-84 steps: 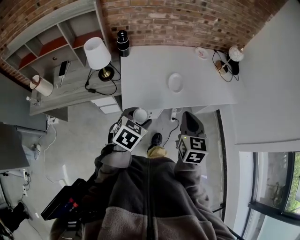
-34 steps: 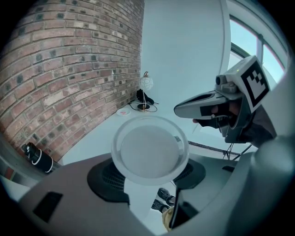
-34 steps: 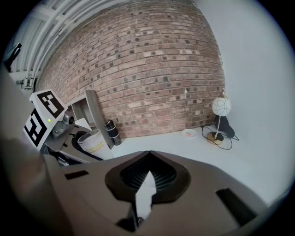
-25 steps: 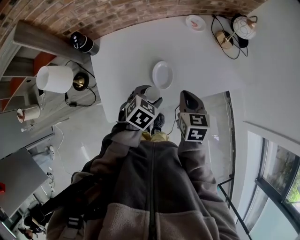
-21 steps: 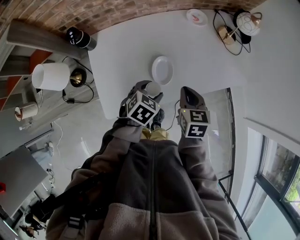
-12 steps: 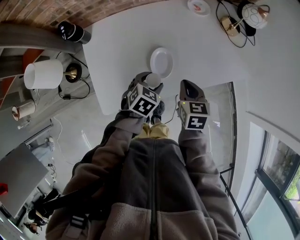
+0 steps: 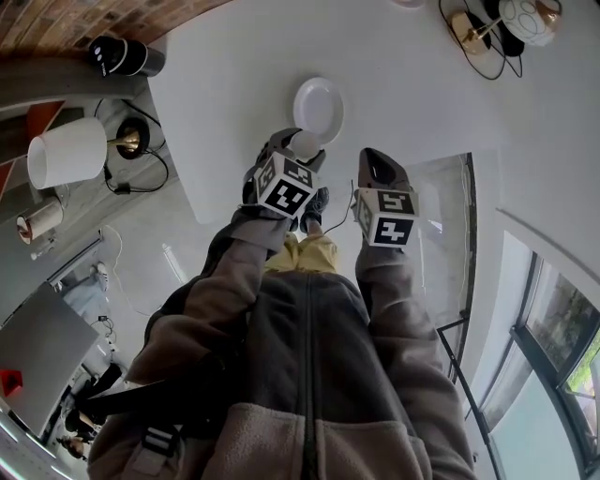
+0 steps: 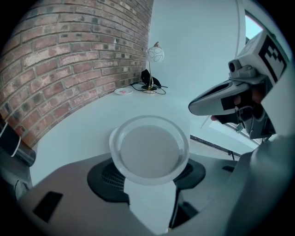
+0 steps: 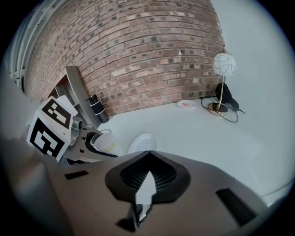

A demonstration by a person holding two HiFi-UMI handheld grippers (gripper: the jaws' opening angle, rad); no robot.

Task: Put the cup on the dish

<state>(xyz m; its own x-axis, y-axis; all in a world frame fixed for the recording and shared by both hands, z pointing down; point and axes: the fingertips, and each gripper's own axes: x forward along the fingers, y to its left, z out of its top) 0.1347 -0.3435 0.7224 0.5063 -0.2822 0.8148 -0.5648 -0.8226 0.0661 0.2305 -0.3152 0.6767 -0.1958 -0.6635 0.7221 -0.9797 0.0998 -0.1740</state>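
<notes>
A white cup (image 7: 306, 143) is clamped in my left gripper (image 7: 298, 152), hanging over the table's near edge just short of the white dish (image 7: 318, 102). In the left gripper view the cup's round open rim (image 8: 150, 147) fills the space between the pads of my left gripper (image 8: 150, 174) and hides the dish. The right gripper view shows the dish (image 9: 144, 142) lying bare on the table, with the held cup (image 9: 104, 141) to its left. My right gripper (image 7: 375, 169) is shut with nothing in it, level with the left one, its tips (image 9: 147, 156) pressed together.
The white table (image 7: 412, 103) meets a brick wall. A globe lamp with a black cable (image 7: 511, 21) and a small pink-marked saucer (image 9: 186, 104) stand at its far right. A black cylinder (image 7: 118, 56) stands at its far left. A white-shaded lamp (image 7: 66, 150) stands on the side shelf.
I have come closer to the table. My left gripper has carried the cup forward from above the floor up to the dish's near edge. The right gripper kept pace, still shut.
</notes>
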